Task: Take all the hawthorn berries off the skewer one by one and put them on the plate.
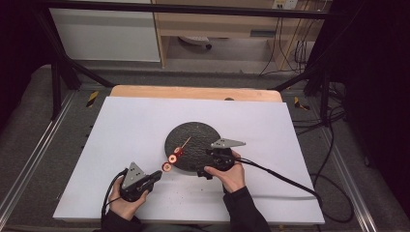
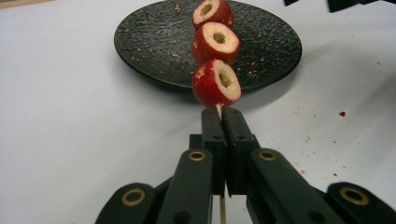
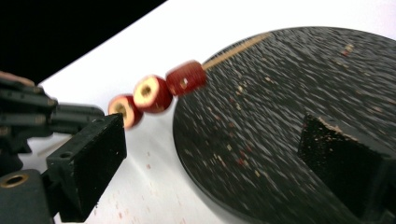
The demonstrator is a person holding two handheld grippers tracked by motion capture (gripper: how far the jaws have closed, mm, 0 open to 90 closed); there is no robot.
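Tongs first: left gripper [image 2: 223,122] has its jaws clamped together on the bare near end of the wooden skewer [image 2: 218,110]; right gripper [image 3: 210,158] stands with jaws spread wide and holds nothing, poised low over the near edge of the plate [image 3: 289,93].

Inventory, largest to smallest:
- White table covering [image 1: 145,125], one.
- Black textured plate, one, round, at the middle of the table. Judged rigid and fairly heavy.
- Skewer, one. It runs from the left jaws up over the plate rim, its far end bare above the plate. Judged thin, light, and liable to flex or snap if levered. Best held where it is now, on bare stick close behind the first fruit.
- Red cored fruit pieces [image 2: 216,83], three, threaded in a row, well up off the table near the plate's edge. Judged soft and moist. Pinching hard would crush them, so any hold should fall lightly across a piece's red sides.
- Crumbs [image 2: 308,139], many, scattered on plate and covering.
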